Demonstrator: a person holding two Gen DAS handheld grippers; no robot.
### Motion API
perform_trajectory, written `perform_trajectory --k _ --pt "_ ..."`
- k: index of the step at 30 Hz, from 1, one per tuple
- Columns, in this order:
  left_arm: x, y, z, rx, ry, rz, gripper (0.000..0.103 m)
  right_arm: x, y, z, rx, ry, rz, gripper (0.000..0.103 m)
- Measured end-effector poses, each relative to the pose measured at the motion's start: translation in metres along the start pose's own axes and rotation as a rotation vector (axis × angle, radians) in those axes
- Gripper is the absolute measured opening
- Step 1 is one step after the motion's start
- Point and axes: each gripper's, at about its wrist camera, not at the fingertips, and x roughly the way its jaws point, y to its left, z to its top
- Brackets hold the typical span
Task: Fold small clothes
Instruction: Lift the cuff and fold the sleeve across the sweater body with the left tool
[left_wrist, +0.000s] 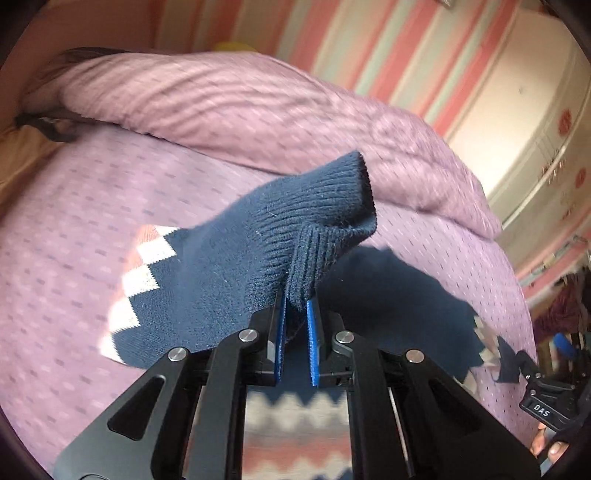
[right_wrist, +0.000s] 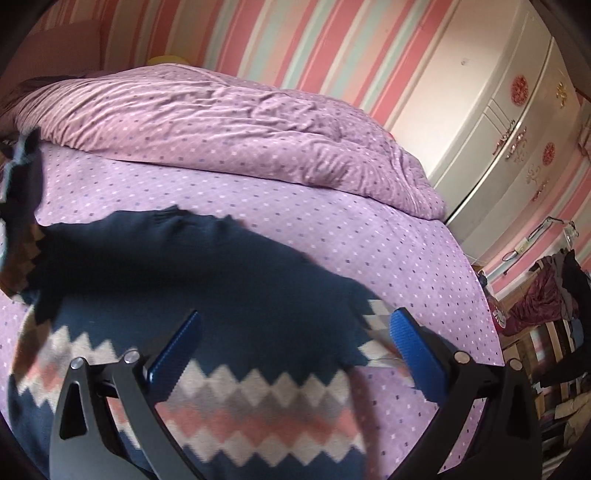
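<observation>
Nearest to us, the left gripper (left_wrist: 293, 295) is clamped on the ribbed cuff (left_wrist: 325, 221) of one sleeve of the navy sweater (right_wrist: 229, 280), with the knit bunched between the blue pads (left_wrist: 312, 332) and the sleeve lifted clear of the bed (right_wrist: 332, 218). The hold looks secure to us, since a thick fold of ribbing sits deep between the jaws. We would carry this cuff across the body and lay it flat over the chest, keeping the sleeve straight so the zigzag band (left_wrist: 140, 273) on it does not twist.

The right gripper (right_wrist: 291, 350) has its jaws standing wide apart, with nothing between the pads; it hovers above the lower right part of the sweater, over the pink, grey and white diamond band (right_wrist: 258, 406). We judge its best use is to rest on or pin the body near that edge so the garment does not slide while the sleeve is pulled over it.

The sweater itself lies spread on the purple dotted sheet, near the bed's front edge, its other sleeve (right_wrist: 376, 317) towards the bed's right edge. Both views are blurred, so we would slow down before setting the cuff down.

Further back, the rumpled purple duvet (right_wrist: 229, 122) is heaped along the far side of the bed, well apart from the sweater, so the fold has room. Beyond it stand the striped wall (right_wrist: 295, 40) and a white wardrobe (right_wrist: 491, 110).
</observation>
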Motion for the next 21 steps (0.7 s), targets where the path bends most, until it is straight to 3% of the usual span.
perform_trajectory --k 7,12,21 --pt "0.071 -0.095 -0.04 0.031 0.063 -0.032 0.008 0.047 -0.053 -0.019 0.045 0.031 -0.014 0.101" --pt "0.115 -0.139 -0.05 0.047 0.096 -0.06 0.008 0.076 -0.082 -0.032 0.085 0.061 -0.021 0.101" --pt "0.16 -0.198 -0.068 0.043 0.13 -0.136 0.008 0.108 -0.11 -0.047 0.126 0.076 -0.064 0.101"
